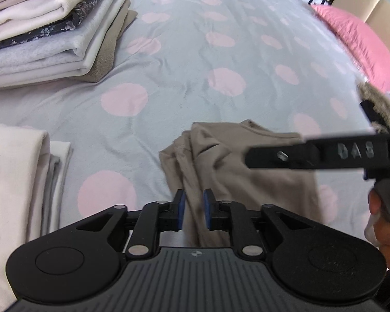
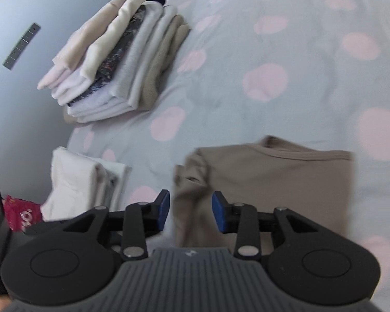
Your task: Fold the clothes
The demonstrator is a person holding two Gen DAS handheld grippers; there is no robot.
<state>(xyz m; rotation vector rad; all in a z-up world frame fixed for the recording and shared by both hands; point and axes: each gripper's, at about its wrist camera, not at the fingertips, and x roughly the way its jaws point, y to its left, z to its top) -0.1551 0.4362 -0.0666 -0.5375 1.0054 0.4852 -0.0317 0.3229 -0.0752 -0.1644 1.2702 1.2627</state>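
A tan shirt (image 1: 247, 182) lies partly folded on the dotted bedspread (image 1: 195, 65), its neckline away from me. My left gripper (image 1: 194, 209) stands at the shirt's near left edge, and a bunched fold of tan cloth fills the narrow gap between its blue pads. In the right wrist view the same shirt (image 2: 286, 182) lies flat, with a rumpled sleeve at its left. My right gripper (image 2: 191, 210) hovers over that left edge with its jaws apart and nothing pinched. One black finger (image 1: 312, 152) of the right gripper reaches in over the shirt from the right.
A tall stack of folded clothes (image 1: 46, 31) sits at the far left, and a smaller cream pile (image 1: 18, 182) lies near left. A pink pillow (image 1: 358, 41) and a fur-trimmed dark garment (image 1: 377, 109) lie at the right. A hand (image 1: 384, 223) holds the right gripper.
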